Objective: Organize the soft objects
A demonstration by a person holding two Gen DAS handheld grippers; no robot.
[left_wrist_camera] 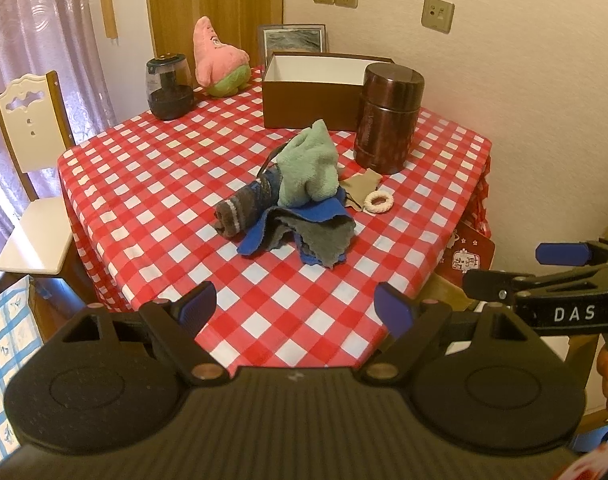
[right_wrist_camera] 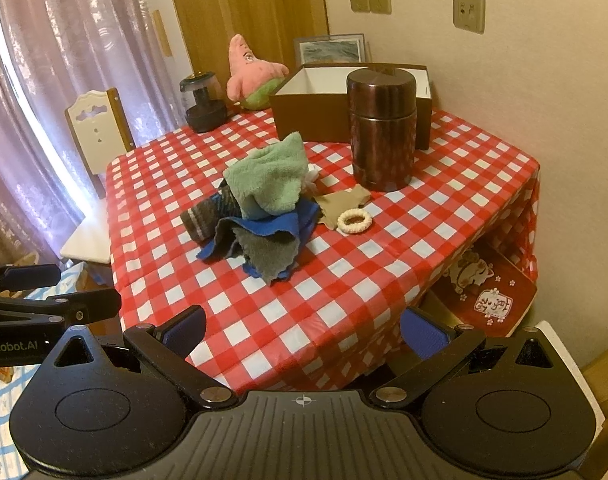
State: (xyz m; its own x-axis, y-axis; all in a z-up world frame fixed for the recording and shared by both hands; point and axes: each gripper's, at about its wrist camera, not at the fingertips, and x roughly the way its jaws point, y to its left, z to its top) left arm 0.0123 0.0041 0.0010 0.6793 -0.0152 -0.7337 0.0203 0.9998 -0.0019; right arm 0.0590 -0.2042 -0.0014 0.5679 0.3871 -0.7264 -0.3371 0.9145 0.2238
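Hovering off the red-checked table (left_wrist_camera: 152,184), both grippers — left (left_wrist_camera: 296,306), right (right_wrist_camera: 304,334) — fingers spread, empty. Mint-green terry towel (left_wrist_camera: 309,168) tops the cloth heap.

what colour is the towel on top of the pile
Pale mint green: the towel sits atop the pile, clearest in the right wrist view.

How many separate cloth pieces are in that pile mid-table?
5 visible: green towel on top, striped sock left, blue cloth and grey cloth beneath, tan piece right. More may be hidden underneath.
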